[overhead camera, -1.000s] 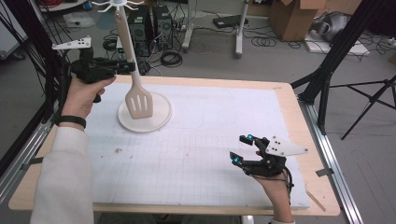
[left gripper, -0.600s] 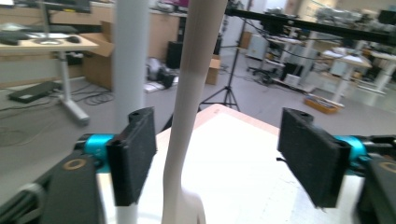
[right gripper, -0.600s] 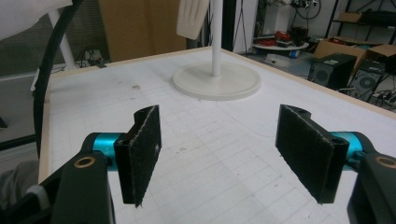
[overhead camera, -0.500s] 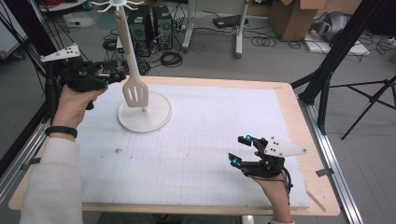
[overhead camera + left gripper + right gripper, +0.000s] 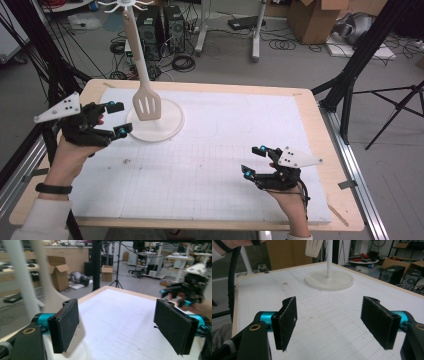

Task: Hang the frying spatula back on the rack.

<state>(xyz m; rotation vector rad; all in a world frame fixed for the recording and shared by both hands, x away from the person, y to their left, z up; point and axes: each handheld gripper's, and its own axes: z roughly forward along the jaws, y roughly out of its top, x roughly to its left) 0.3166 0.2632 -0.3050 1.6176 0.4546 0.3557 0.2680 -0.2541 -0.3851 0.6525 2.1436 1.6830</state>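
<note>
A white slotted spatula (image 5: 146, 105) hangs beside the pole of a white hook stand (image 5: 131, 35), its blade just above the stand's round base (image 5: 170, 122). My left gripper (image 5: 119, 118) hovers just left of the base, clear of the spatula. Its jaws have just been opening and now stand wide with nothing between them (image 5: 116, 322). My right gripper (image 5: 250, 160) rests near the front right of the white mat, open and empty (image 5: 334, 320). The right gripper view looks across the mat at the base (image 5: 329, 281) and the spatula's blade (image 5: 314, 247).
A white gridded mat (image 5: 225, 150) covers the wooden table (image 5: 320, 125). Black frame posts (image 5: 55, 75) stand along the left side, and a tripod (image 5: 380, 95) stands to the right. Computer cases and cables lie on the floor behind.
The left gripper opened, let go of the spatula and drew back left and down toward the table. The spatula now hangs free at the stand. The right gripper has stayed put.
</note>
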